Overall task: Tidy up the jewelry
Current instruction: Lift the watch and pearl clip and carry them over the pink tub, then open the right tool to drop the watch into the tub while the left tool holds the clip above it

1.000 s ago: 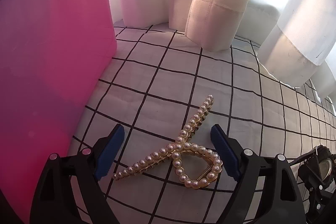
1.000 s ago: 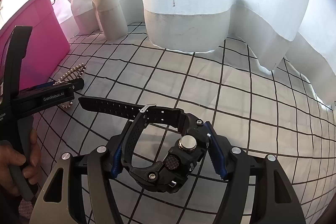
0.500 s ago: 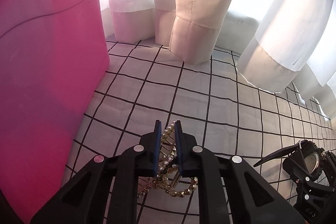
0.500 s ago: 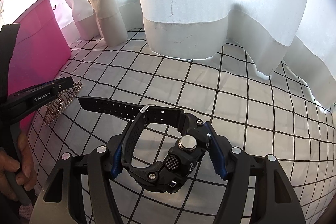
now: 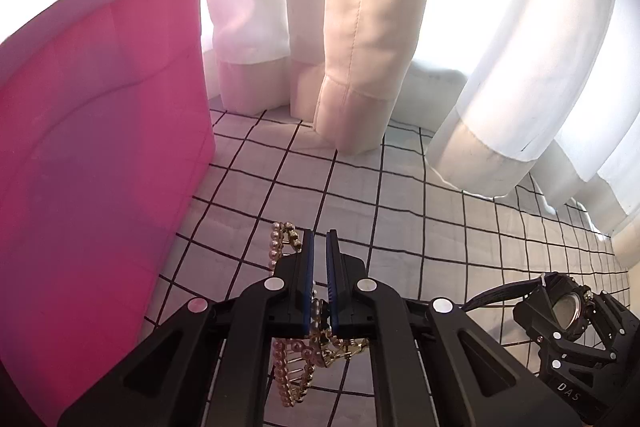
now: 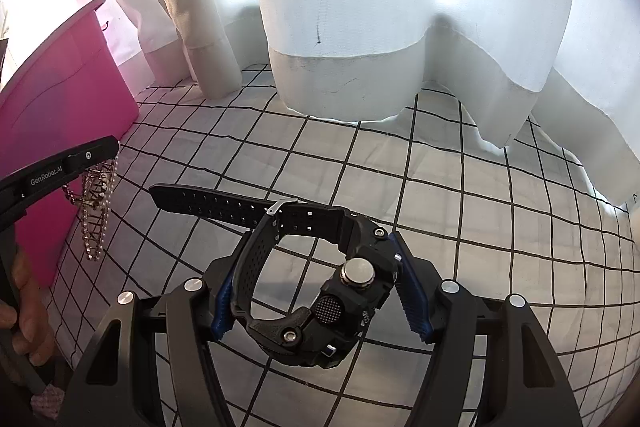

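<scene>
We see a home, likely a bedroom, white curtains [image 6: 360, 7] hanging sunlit, grid-checked bedsheet [image 6: 460, 195] beneath, pink plastic bin [image 5: 92, 147] beside us

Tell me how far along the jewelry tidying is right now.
Nothing looks put away yet. In hand: the left gripper, its jaws just closed, is shut on the pearl hair clip, which hangs clear of the checked cloth beside the pink bin. The right gripper holds the black watch across strap and case. Left: getting both stowed; the bin's inside isn't visible.
</scene>
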A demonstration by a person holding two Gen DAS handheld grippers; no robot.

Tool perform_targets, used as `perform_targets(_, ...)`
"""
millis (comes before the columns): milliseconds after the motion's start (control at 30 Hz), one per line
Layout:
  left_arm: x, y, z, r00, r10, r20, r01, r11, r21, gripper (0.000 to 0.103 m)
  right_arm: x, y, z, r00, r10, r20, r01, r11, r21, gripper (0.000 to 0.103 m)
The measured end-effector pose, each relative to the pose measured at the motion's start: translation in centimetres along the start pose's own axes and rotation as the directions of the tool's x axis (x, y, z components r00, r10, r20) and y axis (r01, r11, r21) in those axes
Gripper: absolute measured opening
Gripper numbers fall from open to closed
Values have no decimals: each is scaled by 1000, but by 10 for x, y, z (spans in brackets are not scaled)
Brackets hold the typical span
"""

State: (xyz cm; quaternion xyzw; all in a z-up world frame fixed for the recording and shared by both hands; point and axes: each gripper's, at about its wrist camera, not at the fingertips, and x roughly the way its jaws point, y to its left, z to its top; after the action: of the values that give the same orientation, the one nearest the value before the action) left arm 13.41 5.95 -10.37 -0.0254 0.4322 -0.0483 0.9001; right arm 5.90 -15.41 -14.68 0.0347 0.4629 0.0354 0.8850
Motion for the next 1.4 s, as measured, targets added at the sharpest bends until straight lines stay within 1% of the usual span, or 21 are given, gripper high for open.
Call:
perform_targets(133,-14,-9,15,999,-5,38,5,1000,13,6,-12,1,7,1000,2,26,-2,1000,-3,64)
perform_targets(300,-40,-12,35,996,1,86,-2,1000,14,6,-36,5,25,996,12,84,-10,1000,-15,64)
perform_targets(567,-93,-6,70,980,35,197,-35,999,-1,6,-82,29,66,978,57,202,-41,996,-81,64)
perform_targets(700,-119,8,86,968,67,242,-63,998,-27,6,-99,55,91,962,101,254,-68,988,-135,64)
perform_targets(833,-143,28,98,956,104,275,-89,994,-67,6,-113,88,113,942,163,293,-106,974,-200,64)
perform_targets(867,-149,34,101,952,118,284,-100,992,-76,5,-116,98,119,937,181,298,-118,969,-217,64)
perform_targets(900,-156,40,104,947,133,294,-113,990,-84,1,-118,108,123,932,201,302,-132,963,-235,64)
perform_targets(1033,-181,71,111,922,209,326,-177,976,-126,1,-123,153,140,911,278,305,-180,932,-313,64)
perform_targets(1167,-190,112,115,902,302,308,-254,949,-186,1,-119,204,158,892,354,280,-238,896,-376,64)
perform_targets(1200,-190,125,116,901,318,295,-266,942,-204,1,-117,217,163,889,375,264,-258,885,-388,64)
perform_targets(1300,-183,161,115,901,360,243,-294,917,-268,1,-107,257,177,888,401,224,-279,858,-431,64)
perform_targets(1400,-174,188,111,906,383,180,-317,896,-310,1,-102,287,184,891,411,194,-289,842,-456,64)
